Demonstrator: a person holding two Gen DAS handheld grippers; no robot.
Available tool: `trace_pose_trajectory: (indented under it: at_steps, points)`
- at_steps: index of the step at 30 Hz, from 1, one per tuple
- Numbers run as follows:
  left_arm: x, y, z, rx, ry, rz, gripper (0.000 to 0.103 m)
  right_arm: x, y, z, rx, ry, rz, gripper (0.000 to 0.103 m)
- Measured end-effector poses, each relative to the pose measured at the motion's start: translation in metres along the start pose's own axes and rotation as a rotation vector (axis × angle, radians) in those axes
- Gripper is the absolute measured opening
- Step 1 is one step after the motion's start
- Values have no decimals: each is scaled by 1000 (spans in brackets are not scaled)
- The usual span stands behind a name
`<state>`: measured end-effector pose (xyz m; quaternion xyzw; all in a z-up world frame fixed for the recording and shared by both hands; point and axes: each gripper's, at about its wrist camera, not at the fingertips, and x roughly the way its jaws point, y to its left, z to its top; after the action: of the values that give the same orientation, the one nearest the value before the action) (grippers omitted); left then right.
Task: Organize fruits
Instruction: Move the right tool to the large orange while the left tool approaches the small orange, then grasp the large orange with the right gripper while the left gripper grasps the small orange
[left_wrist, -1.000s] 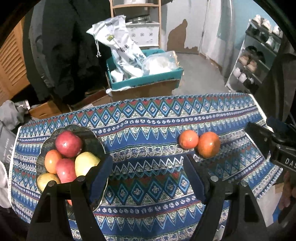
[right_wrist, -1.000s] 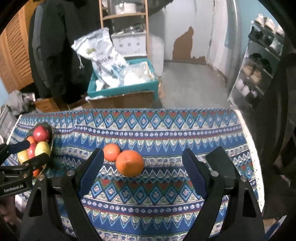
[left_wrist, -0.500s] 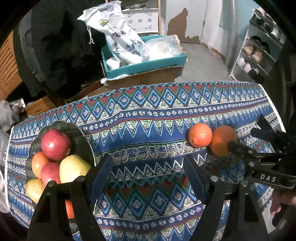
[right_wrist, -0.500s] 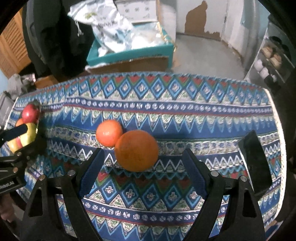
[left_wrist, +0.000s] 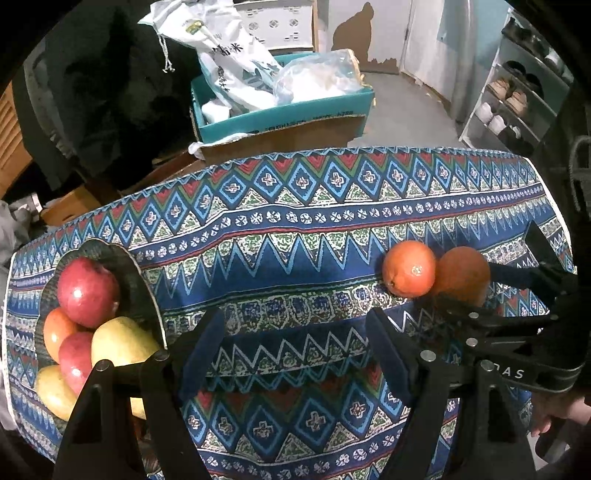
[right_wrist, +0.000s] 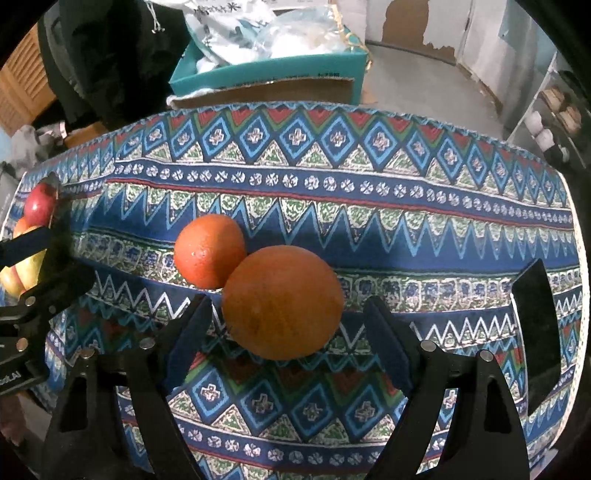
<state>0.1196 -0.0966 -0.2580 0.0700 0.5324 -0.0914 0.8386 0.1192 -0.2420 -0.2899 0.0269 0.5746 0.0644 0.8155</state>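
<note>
Here the right gripper (right_wrist: 286, 325) straddles the larger orange (right_wrist: 282, 302), its jaws closing but the pads not yet on the dull, matte peel; touching it on the far left lies a smaller orange (right_wrist: 209, 251), brighter and glossy, both on the patterned tablecloth (right_wrist: 369, 206); the left gripper (left_wrist: 295, 343) gapes over bare cloth, grasping nothing, beside a dark bowl (left_wrist: 136, 273) of red and yellow apples (left_wrist: 88, 291).

In the left wrist view, the left hand-held gripper (left_wrist: 295, 354) partly hides the bowl (left_wrist: 144, 291); the right hand-held gripper (left_wrist: 476, 291) covers part of the larger orange (left_wrist: 460, 275).
</note>
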Motion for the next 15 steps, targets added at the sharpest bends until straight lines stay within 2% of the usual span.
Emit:
trace_pose_trajectory:
  at_steps: [3, 7, 15]
  points:
    - [3, -1, 2, -5, 4, -12, 80, 6, -1, 1, -2, 13, 24, 68]
    - [6, -8, 6, -5, 5, -31, 80, 4, -5, -1, 4, 5, 35, 66]
    - [12, -38, 15, 23, -3, -85, 80, -23, -42, -12, 83, -59, -20, 66]
